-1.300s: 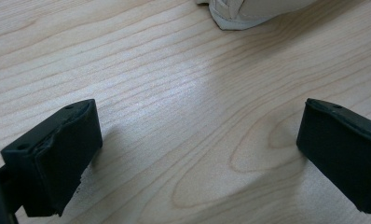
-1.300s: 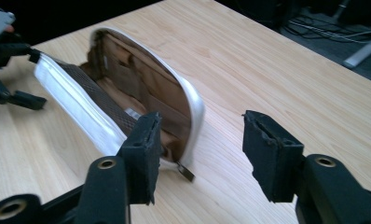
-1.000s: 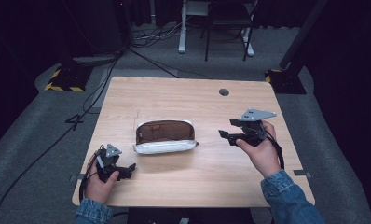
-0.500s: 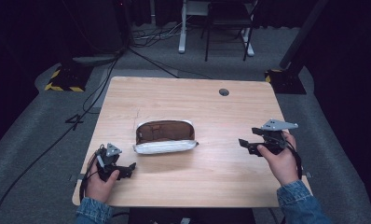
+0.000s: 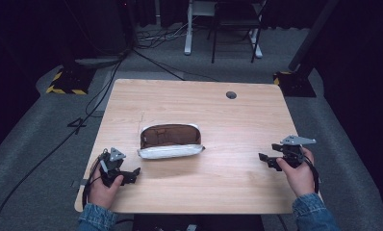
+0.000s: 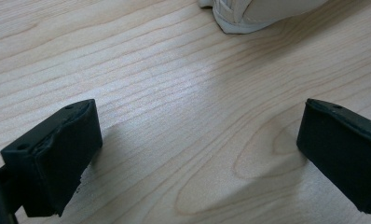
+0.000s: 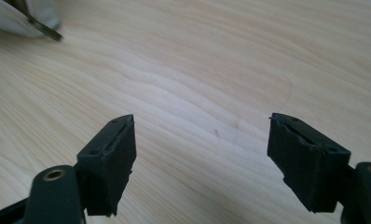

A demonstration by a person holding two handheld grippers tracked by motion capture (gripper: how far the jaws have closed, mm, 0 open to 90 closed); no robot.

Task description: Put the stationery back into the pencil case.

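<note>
From the high view, a pale wooden table (image 5: 237, 120) stands on grey carpet in a dark room, with cables and a yellow-black striped base beyond; a brown and white pouch (image 5: 170, 141) lies left of centre, the left gripper (image 5: 127, 174) near the front left edge, the right gripper (image 5: 266, 160) well apart at the right. In the left gripper view, jaws stand wide apart over bare wood grain, the pouch's white edge (image 6: 249, 16) ahead. In the right gripper view, jaws likewise spread, a pouch corner (image 7: 16, 18) at upper left.

Table (image 5: 237, 120) brightly lit, surroundings dark; close-ups soft.
</note>
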